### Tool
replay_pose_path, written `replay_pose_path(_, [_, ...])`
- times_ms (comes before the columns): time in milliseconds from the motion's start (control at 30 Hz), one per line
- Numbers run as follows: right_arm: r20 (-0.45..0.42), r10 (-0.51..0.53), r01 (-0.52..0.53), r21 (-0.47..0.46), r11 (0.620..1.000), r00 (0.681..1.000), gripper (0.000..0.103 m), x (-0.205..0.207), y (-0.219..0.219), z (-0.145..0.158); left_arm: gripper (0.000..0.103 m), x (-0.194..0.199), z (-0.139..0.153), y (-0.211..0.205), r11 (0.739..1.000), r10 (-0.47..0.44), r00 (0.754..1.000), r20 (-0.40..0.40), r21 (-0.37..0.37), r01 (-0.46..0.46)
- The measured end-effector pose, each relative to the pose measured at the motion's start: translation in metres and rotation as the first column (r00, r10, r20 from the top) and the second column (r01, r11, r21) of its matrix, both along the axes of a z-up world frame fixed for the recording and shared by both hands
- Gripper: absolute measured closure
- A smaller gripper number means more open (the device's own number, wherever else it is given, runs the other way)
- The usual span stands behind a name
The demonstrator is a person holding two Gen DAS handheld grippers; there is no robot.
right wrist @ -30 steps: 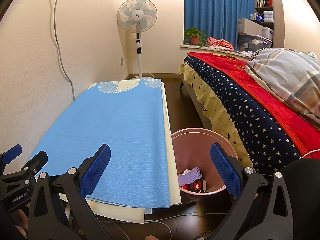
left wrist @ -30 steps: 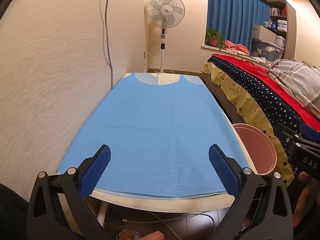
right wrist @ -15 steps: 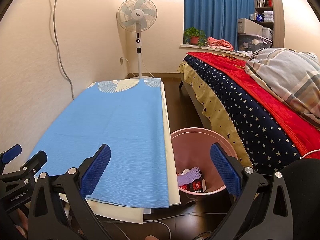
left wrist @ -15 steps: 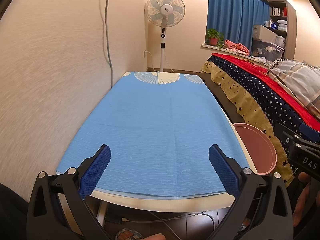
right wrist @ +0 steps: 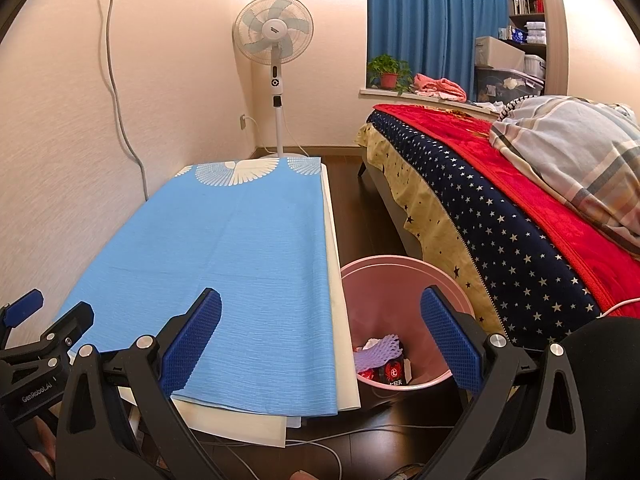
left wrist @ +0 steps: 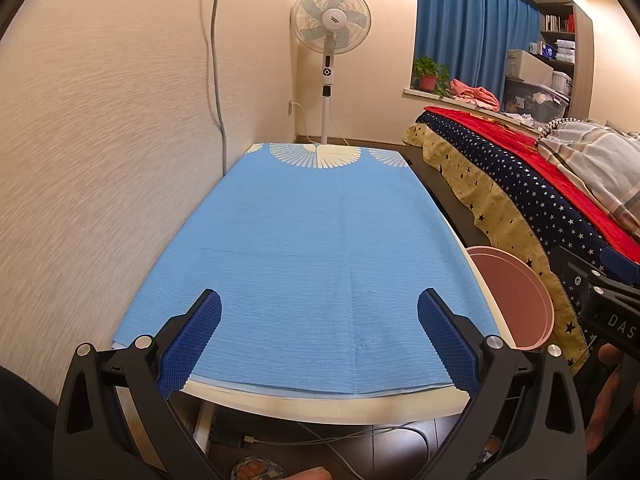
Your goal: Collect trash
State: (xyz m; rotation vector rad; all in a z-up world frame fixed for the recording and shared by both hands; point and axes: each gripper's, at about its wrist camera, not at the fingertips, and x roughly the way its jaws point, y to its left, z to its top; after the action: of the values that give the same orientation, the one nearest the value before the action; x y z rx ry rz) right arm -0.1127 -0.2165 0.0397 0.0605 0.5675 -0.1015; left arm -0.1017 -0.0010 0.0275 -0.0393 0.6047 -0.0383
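A pink trash bin (right wrist: pixel 404 276) stands on the floor between the table and the bed; inside it lie a purple foam net (right wrist: pixel 380 352), a red wrapper (right wrist: pixel 394 372) and white scraps. In the left wrist view the same bin (left wrist: pixel 516 300) shows at the table's right edge. My left gripper (left wrist: pixel 319 340) is open over the near end of the blue cloth (left wrist: pixel 316 248), with nothing between its fingers. My right gripper (right wrist: pixel 320 338) is open too, straddling the table's right edge and the bin. No trash shows on the cloth.
A long table (right wrist: pixel 344 360) runs along the left wall. A bed (right wrist: pixel 500 208) with a star-patterned cover lies to the right. A standing fan (right wrist: pixel 274 60) is in the far corner. Cables (left wrist: pixel 340 436) trail under the table. The other gripper (right wrist: pixel 36 360) shows at the left.
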Motion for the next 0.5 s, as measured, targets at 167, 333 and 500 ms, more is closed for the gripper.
replay_pose_path(167, [0.000, 0.000, 0.000, -0.001, 1.000, 1.000, 0.005, 0.0007, 0.0001, 0.0003, 0.008, -0.0008, 0.0001, -0.0017, 1.000, -0.002, 1.000, 0.002, 0.000, 0.002])
replay_pose_path(333, [0.000, 0.000, 0.000, -0.001, 1.000, 1.000, 0.005, 0.0006, 0.0000, 0.0005, 0.008, -0.0014, 0.0006, -0.0019, 1.000, -0.002, 1.000, 0.006, -0.001, 0.002])
replay_pose_path(500, [-0.002, 0.001, -0.001, 0.000, 1.000, 1.000, 0.005, 0.0011, -0.0009, 0.0004, 0.008, -0.0029, 0.0004, -0.0036, 1.000, 0.000, 1.000, 0.008, 0.000, 0.000])
